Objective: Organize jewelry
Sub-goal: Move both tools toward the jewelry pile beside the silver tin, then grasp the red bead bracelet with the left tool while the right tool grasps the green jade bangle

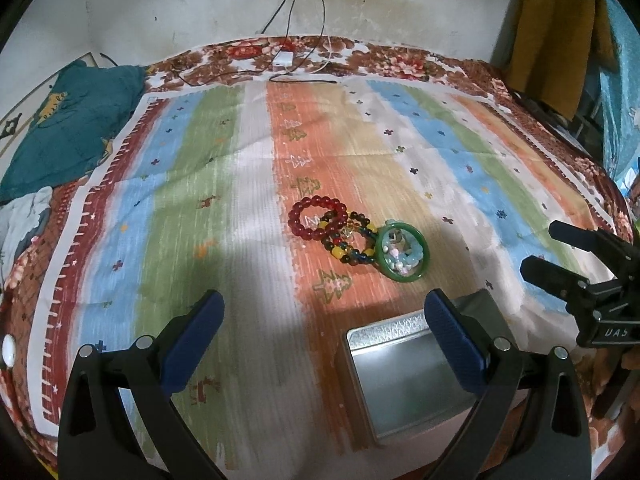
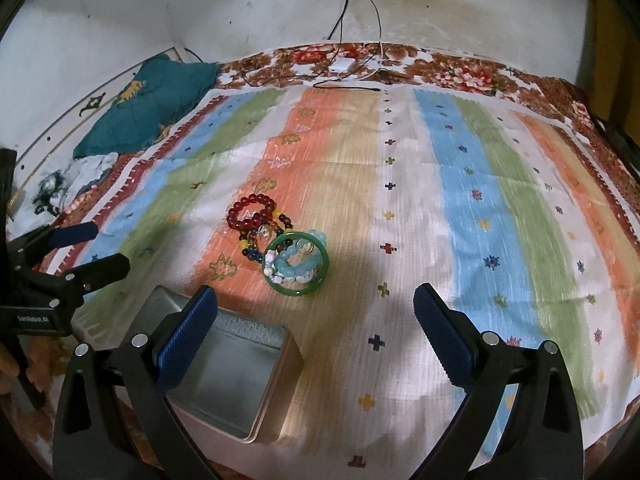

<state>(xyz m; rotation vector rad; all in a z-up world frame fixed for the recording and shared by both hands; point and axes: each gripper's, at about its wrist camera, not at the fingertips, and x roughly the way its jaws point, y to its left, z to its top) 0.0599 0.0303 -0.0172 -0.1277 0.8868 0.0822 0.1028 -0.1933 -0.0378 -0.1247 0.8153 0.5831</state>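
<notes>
Left wrist view, from left to right: a teal cloth [image 1: 76, 120] lies bunched at the far left edge of the bed, beside a striped cloth [image 1: 224, 184] spread across it. The left gripper [image 1: 324, 328] hovers low over the stripes with its 2 blue pads wide apart and nothing between them. Near the middle, a red bead bracelet [image 1: 318, 216] overlaps a multicoloured bead bracelet [image 1: 352, 242], which touches a green bangle [image 1: 403, 249] ringed around pale blue and white beads. Nearer the camera, an open metal tin [image 1: 404, 380] sits partly behind the right pad. At the far right, the right gripper [image 1: 540, 250] shows side-on, fingers parted and holding nothing.

Right wrist view confirms it: the left gripper [image 2: 102, 248] at the left edge, the tin [image 2: 236, 376] just below the 3 bracelets, and the right gripper [image 2: 316, 308] spread wide and unladen over the cloth
</notes>
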